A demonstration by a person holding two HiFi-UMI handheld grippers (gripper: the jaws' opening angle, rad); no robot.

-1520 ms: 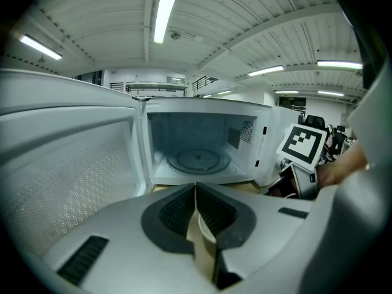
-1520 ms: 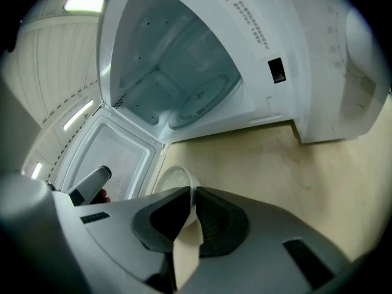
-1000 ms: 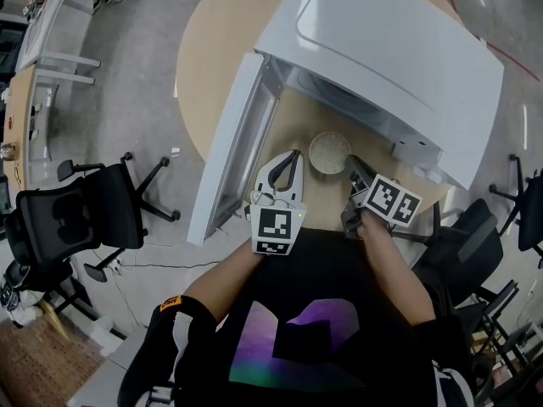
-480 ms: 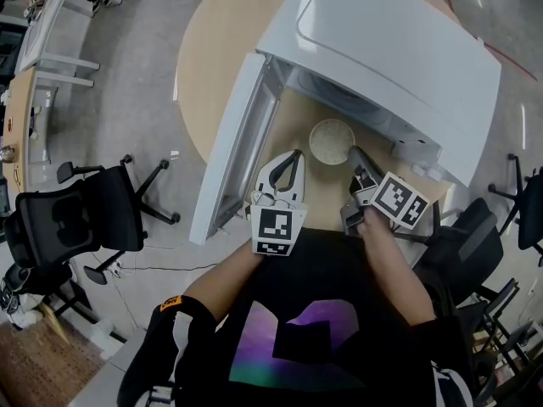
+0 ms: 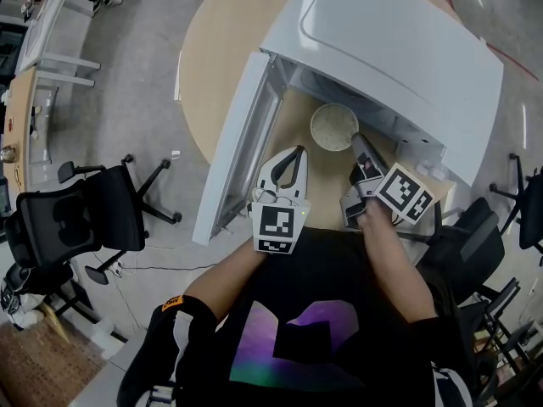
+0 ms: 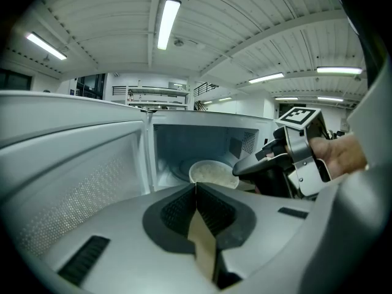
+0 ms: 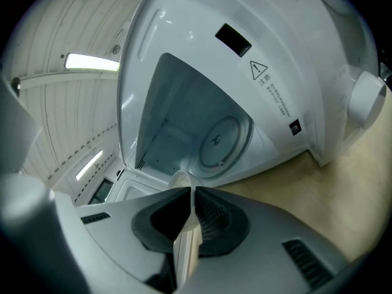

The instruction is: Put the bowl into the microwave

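Observation:
A white bowl (image 5: 333, 126) with pale contents hangs at the mouth of the white microwave (image 5: 399, 49), whose door (image 5: 233, 147) swings open to the left. My right gripper (image 5: 355, 140) is shut on the bowl's near rim. In the right gripper view the rim (image 7: 181, 177) shows edge-on between the closed jaws of the right gripper (image 7: 190, 190), with the glass turntable (image 7: 217, 141) beyond. My left gripper (image 5: 296, 152) is shut on nothing, just left of the bowl. From the left gripper (image 6: 196, 185) view, the bowl (image 6: 211, 171) sits in front of the cavity, with the right gripper (image 6: 288, 161) on its right.
The microwave stands on a round wooden table (image 5: 204, 58). A black office chair (image 5: 85, 214) is on the floor at the left, and another chair (image 5: 475, 253) is close at the right. A desk (image 5: 25, 100) runs along the far left edge.
The right gripper has carried the bowl forward, away from me, up to the microwave's opening. The left gripper has stayed almost in place.

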